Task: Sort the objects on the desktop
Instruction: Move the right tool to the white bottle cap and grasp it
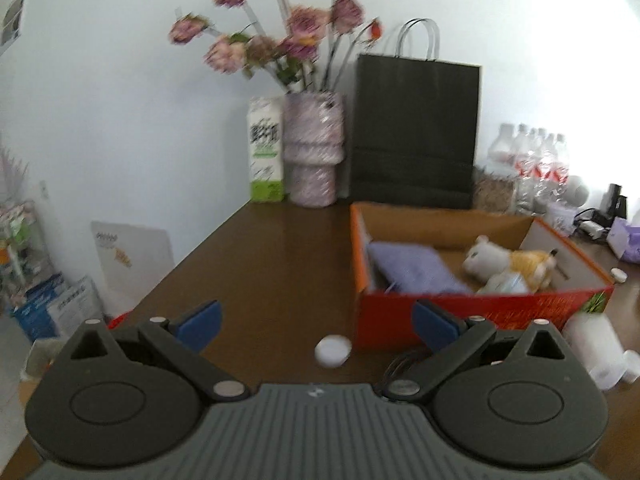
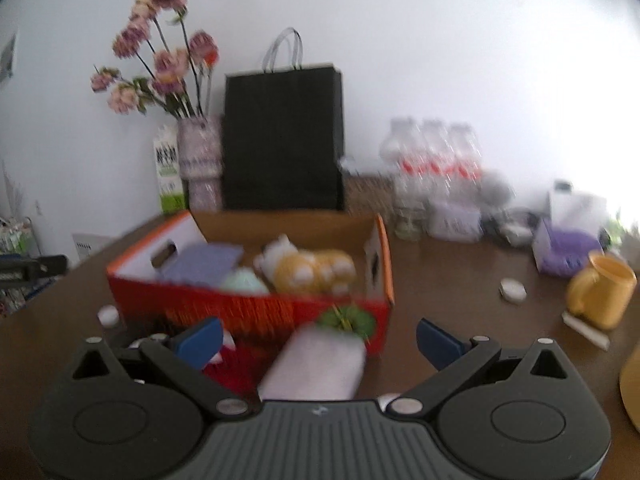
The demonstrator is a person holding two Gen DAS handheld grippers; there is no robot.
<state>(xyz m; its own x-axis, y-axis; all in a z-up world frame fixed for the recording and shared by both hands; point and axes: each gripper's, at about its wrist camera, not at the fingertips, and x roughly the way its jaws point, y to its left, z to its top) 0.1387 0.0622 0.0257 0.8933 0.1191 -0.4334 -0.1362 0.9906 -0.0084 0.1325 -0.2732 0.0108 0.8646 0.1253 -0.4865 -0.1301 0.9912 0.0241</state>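
A: Left gripper (image 1: 316, 322) is seen spread wide, nothing held. A small white cap (image 1: 333, 351) is noted on the desk (image 1: 260, 264) between its fingers, just beside the red box (image 1: 480, 312).

B: Right gripper (image 2: 318, 338) is likewise spread, empty. A pale, blurred block (image 2: 316, 364) is seen between its fingers, against the box (image 2: 256, 312) front.

A: Box contents?

B: A purple cloth (image 1: 412, 268) and a plush toy (image 1: 508, 262) are recorded inside. A yellow mug (image 2: 602, 294) is noted well to the right, another cap (image 2: 512, 290) near it.
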